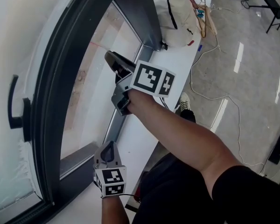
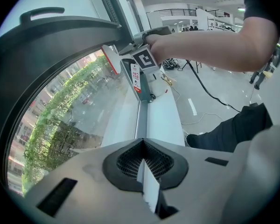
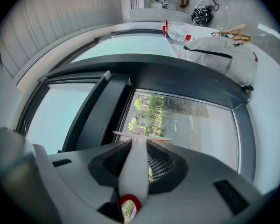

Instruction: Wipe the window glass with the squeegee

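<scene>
Grey left tool [image 2: 141, 141], lower centre, jaws closed together above white sill [image 1: 147, 134]. Right tool [image 3: 139, 141], mid-frame, clamps squeegee [image 3: 135, 169] by its white handle, blade on window glass [image 1: 95, 83]. Beige bag [image 1: 182, 17] top.

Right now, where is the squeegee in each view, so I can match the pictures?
Head view: squeegee upper centre-left, only a thin red blade edge ahead of the right gripper.
Left gripper view: upper centre, against the window glass.
Right gripper view: bottom centre, white handle clamped between the jaws.
Shared landmark: the dark window frame.
</scene>
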A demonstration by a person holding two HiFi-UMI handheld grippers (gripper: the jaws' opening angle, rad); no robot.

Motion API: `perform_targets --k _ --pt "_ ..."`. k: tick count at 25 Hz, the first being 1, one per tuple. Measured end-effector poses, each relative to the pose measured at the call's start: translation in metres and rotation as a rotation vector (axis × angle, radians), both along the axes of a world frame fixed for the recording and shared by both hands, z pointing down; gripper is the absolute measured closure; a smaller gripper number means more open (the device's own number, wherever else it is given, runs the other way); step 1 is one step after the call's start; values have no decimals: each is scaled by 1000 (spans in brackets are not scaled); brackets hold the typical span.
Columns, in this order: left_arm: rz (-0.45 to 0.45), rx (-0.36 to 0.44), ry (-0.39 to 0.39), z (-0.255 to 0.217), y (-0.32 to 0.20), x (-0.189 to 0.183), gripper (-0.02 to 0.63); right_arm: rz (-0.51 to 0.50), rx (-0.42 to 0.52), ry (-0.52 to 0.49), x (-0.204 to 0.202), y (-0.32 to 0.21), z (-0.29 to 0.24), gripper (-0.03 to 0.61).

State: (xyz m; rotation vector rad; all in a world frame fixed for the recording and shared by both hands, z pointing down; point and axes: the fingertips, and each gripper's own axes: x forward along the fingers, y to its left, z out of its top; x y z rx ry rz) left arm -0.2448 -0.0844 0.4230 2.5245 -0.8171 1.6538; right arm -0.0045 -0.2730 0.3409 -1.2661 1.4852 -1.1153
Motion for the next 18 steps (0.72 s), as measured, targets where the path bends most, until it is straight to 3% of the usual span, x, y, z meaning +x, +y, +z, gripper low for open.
perform_targets --k 18 --pt "-85 27 -10 1 9 -61 613 -126 -22 -22 -115 36 8 488"
